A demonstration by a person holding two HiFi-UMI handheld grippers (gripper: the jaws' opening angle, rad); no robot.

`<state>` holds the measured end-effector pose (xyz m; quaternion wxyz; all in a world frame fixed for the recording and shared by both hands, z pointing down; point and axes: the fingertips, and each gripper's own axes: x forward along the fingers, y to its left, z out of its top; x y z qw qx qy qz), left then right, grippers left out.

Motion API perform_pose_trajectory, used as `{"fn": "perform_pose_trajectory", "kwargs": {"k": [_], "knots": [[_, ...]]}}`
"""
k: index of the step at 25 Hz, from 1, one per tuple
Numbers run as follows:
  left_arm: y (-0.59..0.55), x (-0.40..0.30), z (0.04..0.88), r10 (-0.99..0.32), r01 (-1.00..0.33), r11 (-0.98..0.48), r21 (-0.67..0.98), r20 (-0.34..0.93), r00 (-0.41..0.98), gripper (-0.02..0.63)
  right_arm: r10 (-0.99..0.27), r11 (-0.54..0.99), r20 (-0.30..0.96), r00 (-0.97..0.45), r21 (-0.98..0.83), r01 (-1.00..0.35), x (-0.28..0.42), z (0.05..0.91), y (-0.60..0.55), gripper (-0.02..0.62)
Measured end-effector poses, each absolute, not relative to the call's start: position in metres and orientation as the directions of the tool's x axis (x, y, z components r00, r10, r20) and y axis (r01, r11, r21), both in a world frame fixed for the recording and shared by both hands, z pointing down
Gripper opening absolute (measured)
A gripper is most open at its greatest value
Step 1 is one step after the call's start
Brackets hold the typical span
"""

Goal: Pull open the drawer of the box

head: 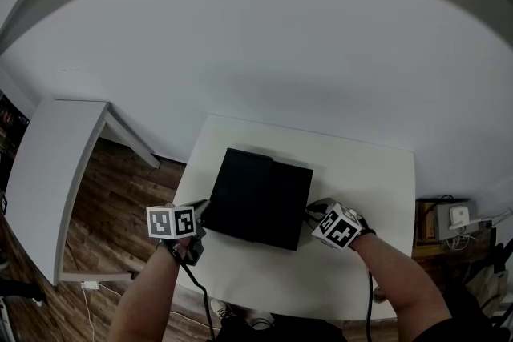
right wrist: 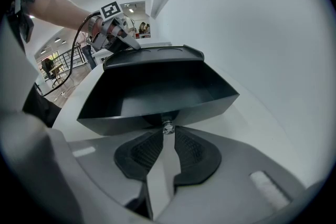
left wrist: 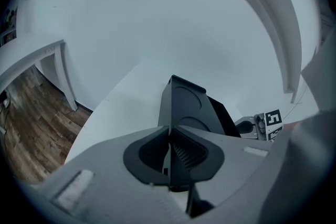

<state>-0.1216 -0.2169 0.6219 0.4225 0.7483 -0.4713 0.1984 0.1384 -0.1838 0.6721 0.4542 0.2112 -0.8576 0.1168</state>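
Where the white table (head: 365, 172) fills the lower middle of the head view, a black box (head: 256, 196) is seen resting on it, flanked by both grippers. The left gripper (head: 200, 209) is set at the box's lower left corner. In its own view the jaws are brought together on what appears to be a thin dark edge of the box, though the dim picture leaves that uncertain. At the box's right side, the right gripper (head: 311, 211) is clamped by its jaw tips on the small metal knob (right wrist: 167, 127) of the drawer (right wrist: 157, 94), which is seen pulled out of the box toward that gripper.
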Motion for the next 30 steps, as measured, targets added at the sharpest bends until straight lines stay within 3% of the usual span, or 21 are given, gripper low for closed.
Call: {"fn": "perform_pose_trajectory", "kwargs": {"k": [22, 27, 30], "knots": [[-0.213, -0.127, 0.617, -0.609, -0.869, -0.192, 0.455, 0.639, 0.469, 0.038, -0.281, 0.861, 0.803, -0.525, -0.031, -0.508, 0.148, 0.667, -0.186, 0.090], [-0.205, -0.137, 0.610, -0.636, -0.878, -0.225, 0.423, 0.619, 0.461, 0.038, -0.335, 0.814, 0.779, -0.529, -0.043, -0.579, 0.171, 0.655, -0.183, 0.078], [-0.196, -0.150, 0.607, -0.647, -0.877, -0.219, 0.428, 0.609, 0.459, 0.032, -0.402, 0.756, 0.752, -0.522, -0.049, -0.652, 0.188, 0.645, -0.181, 0.027]]}}
